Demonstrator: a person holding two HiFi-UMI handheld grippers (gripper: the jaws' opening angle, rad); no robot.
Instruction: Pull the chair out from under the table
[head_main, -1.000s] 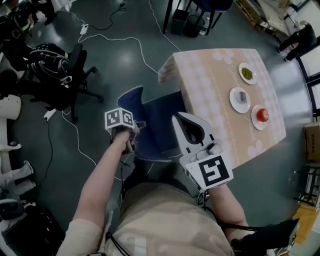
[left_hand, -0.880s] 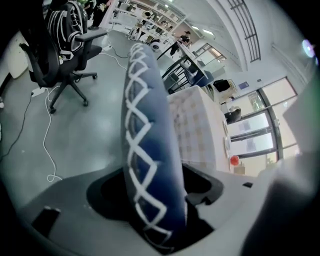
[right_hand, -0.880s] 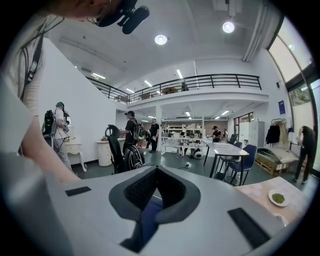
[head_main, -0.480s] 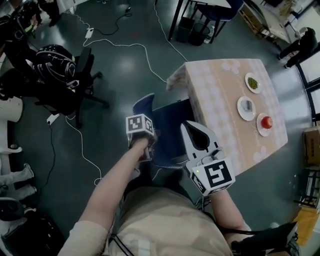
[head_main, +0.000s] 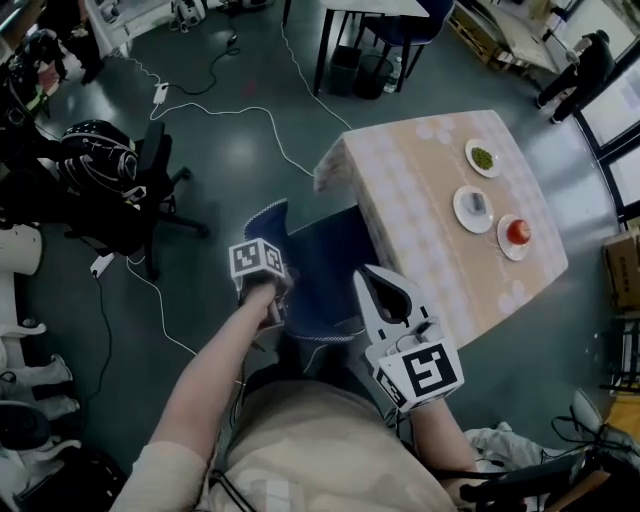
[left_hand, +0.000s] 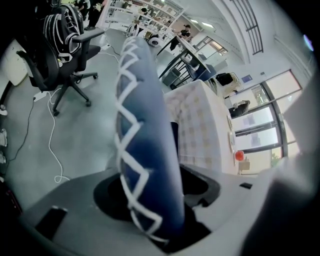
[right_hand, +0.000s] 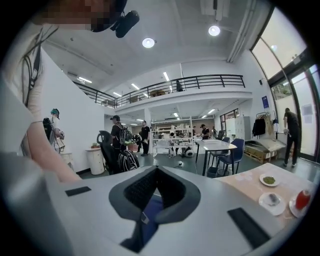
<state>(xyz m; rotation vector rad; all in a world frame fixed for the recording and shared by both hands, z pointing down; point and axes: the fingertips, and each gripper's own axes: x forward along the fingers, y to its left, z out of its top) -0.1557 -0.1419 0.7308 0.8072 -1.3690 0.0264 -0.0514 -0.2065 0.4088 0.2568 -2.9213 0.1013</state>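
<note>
A dark blue chair (head_main: 322, 262) with white zigzag trim stands with its seat partly under the table (head_main: 425, 190), which has a pale checked cloth. My left gripper (head_main: 272, 286) points down over the chair's backrest (left_hand: 145, 145). Its jaws have just been closing, and the left gripper (left_hand: 156, 207) now stands shut on the backrest, which fills the gap between them. My right gripper (head_main: 373, 273) hovers above the chair's near right side, shut and holding nothing. In the right gripper view the right gripper (right_hand: 156, 170) points level across the room, with the table (right_hand: 247, 189) at the right.
On the table sit two plates (head_main: 482, 157) (head_main: 473, 204) and a red thing (head_main: 518, 232). A black office chair with a backpack (head_main: 105, 170) stands at the left, with white cables (head_main: 250, 112) on the floor. Another table and blue chair (head_main: 375, 30) are beyond. Several people stand far off (right_hand: 120, 135).
The head view swung sideways and back. My left gripper stays on the backrest. The right gripper has drifted a little beside the seat. The chair shows no clear shift against the table.
</note>
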